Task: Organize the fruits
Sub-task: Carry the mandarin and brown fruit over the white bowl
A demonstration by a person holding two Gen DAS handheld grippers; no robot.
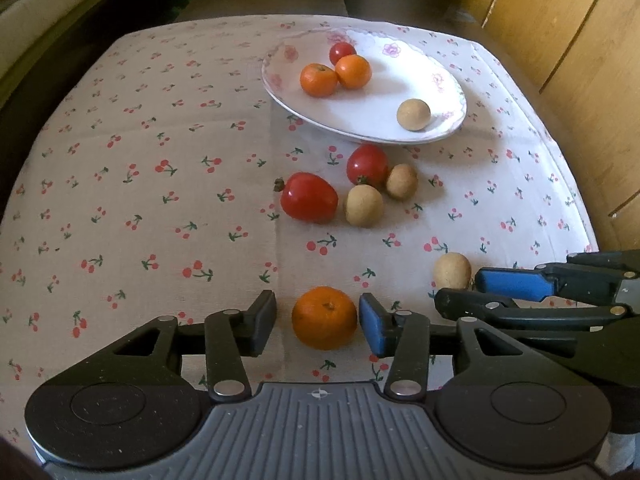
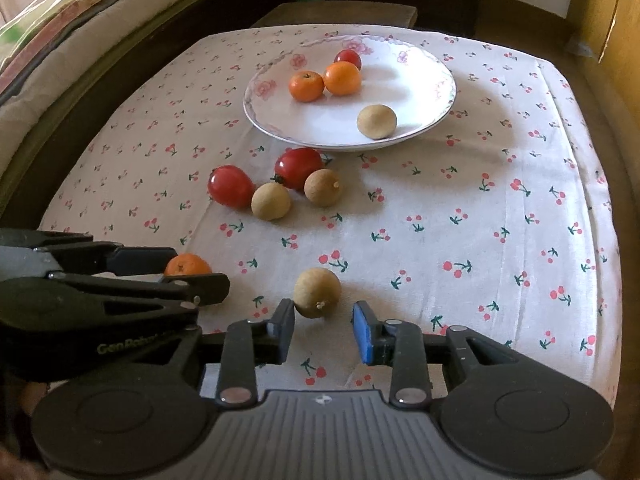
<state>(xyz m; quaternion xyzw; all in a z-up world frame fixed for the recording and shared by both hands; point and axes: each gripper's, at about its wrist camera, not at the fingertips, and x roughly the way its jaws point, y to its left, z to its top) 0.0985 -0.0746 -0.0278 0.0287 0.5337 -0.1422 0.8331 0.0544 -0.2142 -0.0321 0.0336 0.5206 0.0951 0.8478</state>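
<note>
Orange mandarin (image 1: 324,317) between left hand-held gripper (image 1: 318,322) fingers

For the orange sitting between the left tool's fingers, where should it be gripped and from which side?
Grip the orange across its widest middle, coming in level from the near side as the left tool already sits. It is round, resting on the tablecloth with its stem end up, so both sides offer equal curved faces. The fingers flank it with gaps, so probably just close.

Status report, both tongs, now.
Left tongs open around orange. Right tongs open at tan fruit. Plate beyond; path clear.
</note>
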